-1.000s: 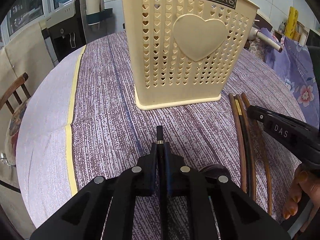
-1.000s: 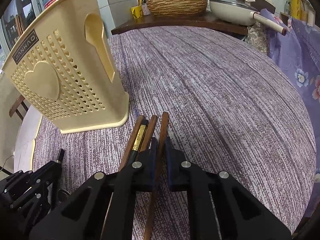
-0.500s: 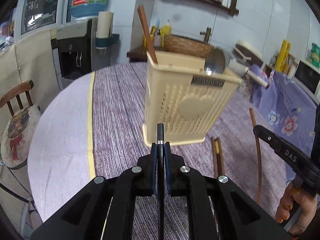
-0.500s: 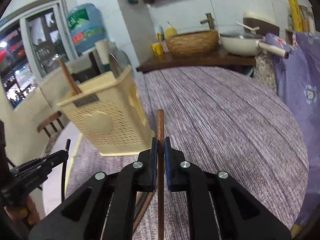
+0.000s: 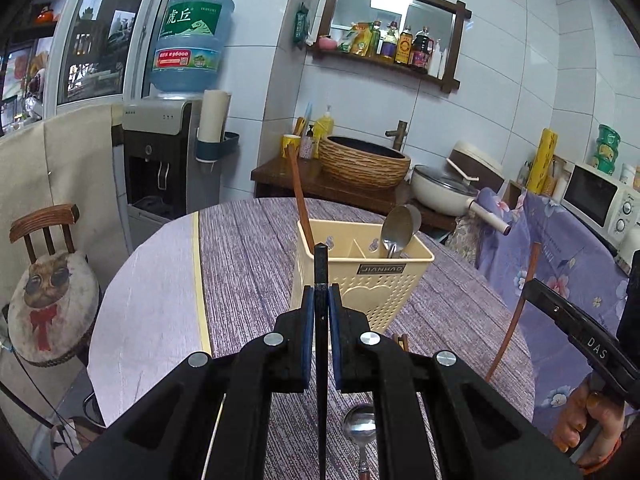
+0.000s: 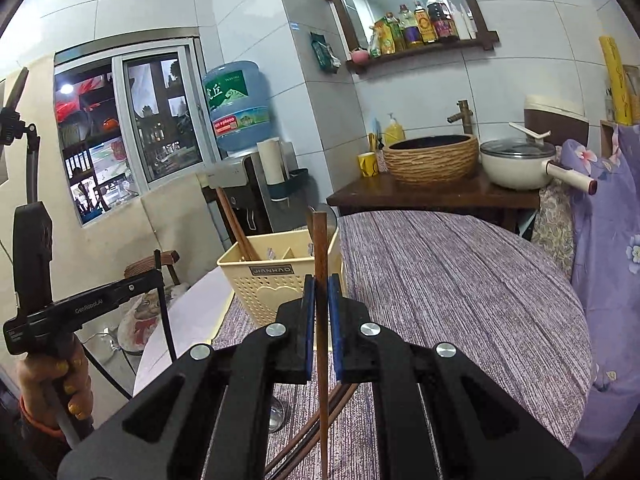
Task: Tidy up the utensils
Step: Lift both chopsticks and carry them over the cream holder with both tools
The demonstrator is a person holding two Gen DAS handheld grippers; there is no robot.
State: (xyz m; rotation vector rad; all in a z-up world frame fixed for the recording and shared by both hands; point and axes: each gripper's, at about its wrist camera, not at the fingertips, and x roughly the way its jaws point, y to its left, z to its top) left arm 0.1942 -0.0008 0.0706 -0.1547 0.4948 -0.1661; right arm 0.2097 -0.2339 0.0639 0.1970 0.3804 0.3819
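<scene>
the round worktop [image 5: 248, 264] carries the cream utensil basket [image 5: 360, 280] at twelve o'clock of the left hand-held gripper [image 5: 320, 300], which is pinching a thin dark chopstick [image 5: 320, 264], while the right hand-held gripper [image 6: 320, 300] is pinching a brown wooden chopstick [image 6: 319, 248], with the basket at about eleven o'clock. both sticks look light, stiff and rather slick, so a hold near mid-length probably keeps them from swivelling. only the left view shows the spoon [image 5: 360, 424] lying at six o'clock and the spoon in the basket [image 5: 394, 228], while the right view alone shows more chopsticks on the cloth [image 6: 316, 432].
</scene>
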